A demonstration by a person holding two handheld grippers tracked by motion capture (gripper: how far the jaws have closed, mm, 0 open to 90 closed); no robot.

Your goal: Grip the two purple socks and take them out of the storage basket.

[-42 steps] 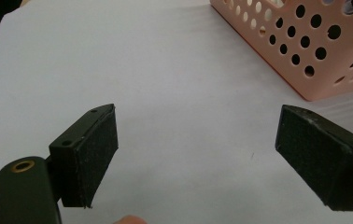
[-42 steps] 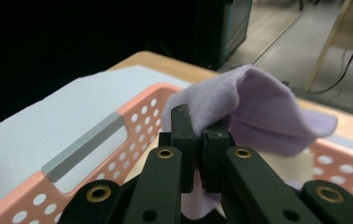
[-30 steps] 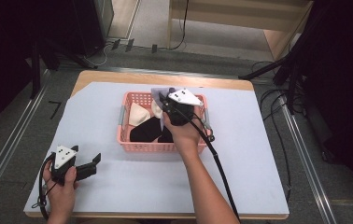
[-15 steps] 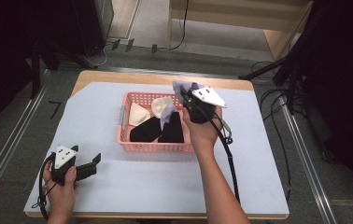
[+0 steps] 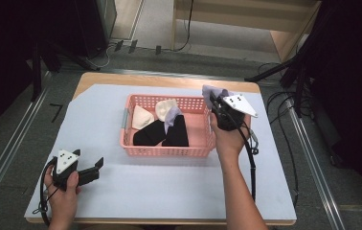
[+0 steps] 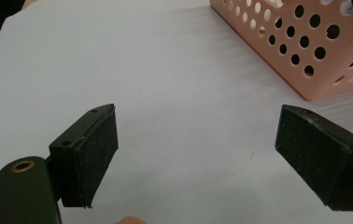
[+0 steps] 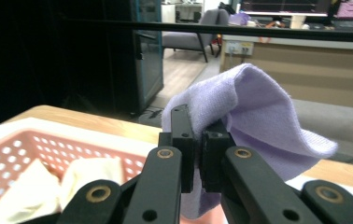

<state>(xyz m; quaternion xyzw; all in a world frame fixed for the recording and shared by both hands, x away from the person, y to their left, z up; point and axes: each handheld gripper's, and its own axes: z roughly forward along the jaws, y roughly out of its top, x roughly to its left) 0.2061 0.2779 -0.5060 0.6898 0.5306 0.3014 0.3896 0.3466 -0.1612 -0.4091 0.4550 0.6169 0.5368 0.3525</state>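
R tongs [image 5: 213,98] clenched on purple cloth [image 7: 254,107], raised at basket's [image 5: 167,151] 3 o'clock rim, prob to clear it. L tongs [image 5: 95,165] released, parked on tabletop [image 5: 169,187] at 7 o'clock, idle.

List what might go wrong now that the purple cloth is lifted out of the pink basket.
1. The right gripper pinches only a fold of the purple cloth; most hangs loose, so it might slip free.
2. The cloth hangs near the pink basket's right rim and could snag it.
3. The left gripper rests open on the white sheet, away from the basket, so nothing steadies the basket if the cloth tugs it.
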